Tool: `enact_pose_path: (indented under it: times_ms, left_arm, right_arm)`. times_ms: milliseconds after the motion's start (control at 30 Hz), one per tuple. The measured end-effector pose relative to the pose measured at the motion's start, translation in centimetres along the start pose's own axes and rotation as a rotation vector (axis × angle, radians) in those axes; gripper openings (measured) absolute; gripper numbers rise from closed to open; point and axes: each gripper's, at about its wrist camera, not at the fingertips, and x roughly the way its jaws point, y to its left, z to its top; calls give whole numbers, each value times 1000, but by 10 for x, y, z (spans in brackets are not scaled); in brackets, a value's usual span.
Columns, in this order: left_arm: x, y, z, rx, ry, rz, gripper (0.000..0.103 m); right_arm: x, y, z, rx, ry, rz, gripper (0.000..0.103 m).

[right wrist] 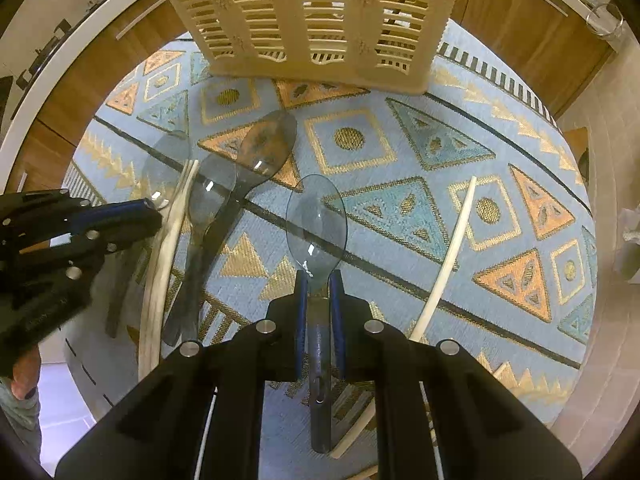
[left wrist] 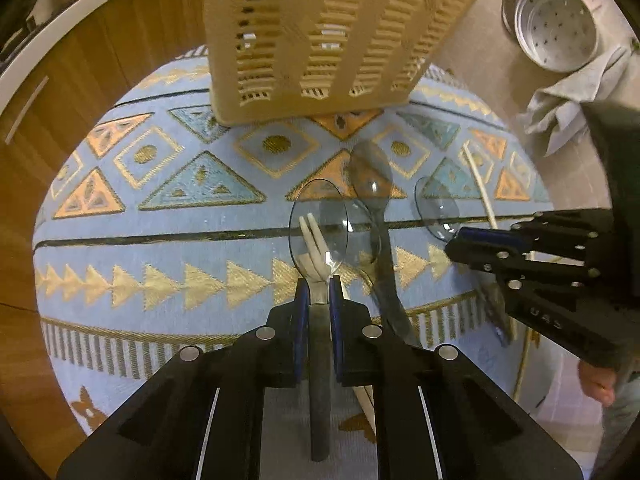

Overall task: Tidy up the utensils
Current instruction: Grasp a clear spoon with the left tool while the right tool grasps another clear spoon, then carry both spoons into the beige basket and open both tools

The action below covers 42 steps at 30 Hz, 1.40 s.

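Both my tongs are clamped down: left gripper (left wrist: 319, 294) pinches a clear plastic spoon (left wrist: 318, 222) at the neck, right gripper (right wrist: 319, 290) holds another spoon (right wrist: 316, 224) the same way, both mid-frame. They look light, stiff and slick, so I'd grip the neck. Slotted basket (right wrist: 312, 16) sits top center; loose spoons (right wrist: 224, 208) lie center-left.

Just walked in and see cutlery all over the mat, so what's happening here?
A person with two handheld grippers is sorting utensils. The left gripper is shut on a clear plastic spoon, and the right gripper on another spoon. More spoons lie on the patterned mat, before the slotted beige basket.
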Motion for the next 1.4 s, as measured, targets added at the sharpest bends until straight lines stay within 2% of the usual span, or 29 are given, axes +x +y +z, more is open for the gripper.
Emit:
enact_pose_path:
  times_ms: [100, 233, 367, 467, 633, 700, 833, 933, 1100, 1167, 1267, 1333, 1367, 1400]
  left_arm:
    - [-18, 14, -5, -10, -26, -3, 8]
    - [-31, 36, -10, -44, -43, 12, 8]
    - [-24, 49, -15, -68, -22, 12, 8]
    - [-18, 47, -17, -73, -26, -1, 8]
    - [-26, 43, -16, -71, -90, -37, 8]
    - [-28, 42, -17, -65, -95, -42, 8]
    - [-25, 44, -18, -71, -89, -48, 8]
    - [-25, 47, -19, -74, -90, -54, 8]
    - [-23, 43, -17, -73, -103, -66, 8]
    - [-25, 42, -18, -66, -109, -69, 8]
    - [-29, 42, -19, -59, -117, -68, 8]
    - [-32, 41, -19, -59, -123, -69, 8]
    - [-34, 41, -18, -60, -132, -66, 8]
    - [-37, 41, -18, -63, -145, -63, 8]
  right_arm:
    - [-10, -5, -5, 33, -15, 51, 9]
    - [-12, -10, 2, 59, -13, 44, 9]
    - [-5, -8, 5, 65, 12, 38, 8]
    - [-7, -6, 4, 50, 2, 38, 5]
    - [-13, 0, 5, 17, -30, 34, 2]
    - [-8, -4, 7, 33, -6, 57, 2]
    - [-9, -11, 10, 44, -40, 38, 3]
    - [-18, -14, 11, 36, -45, 41, 9]
    - [-7, -6, 12, 20, 16, 52, 33]
    - [-3, 0, 17, 12, 21, 42, 33]
    - [4, 10, 17, -20, 37, -26, 33]
    - [7, 24, 17, -69, 39, -83, 15]
    - [8, 29, 17, -83, 38, -90, 10]
    - [7, 34, 16, -102, 31, -107, 10]
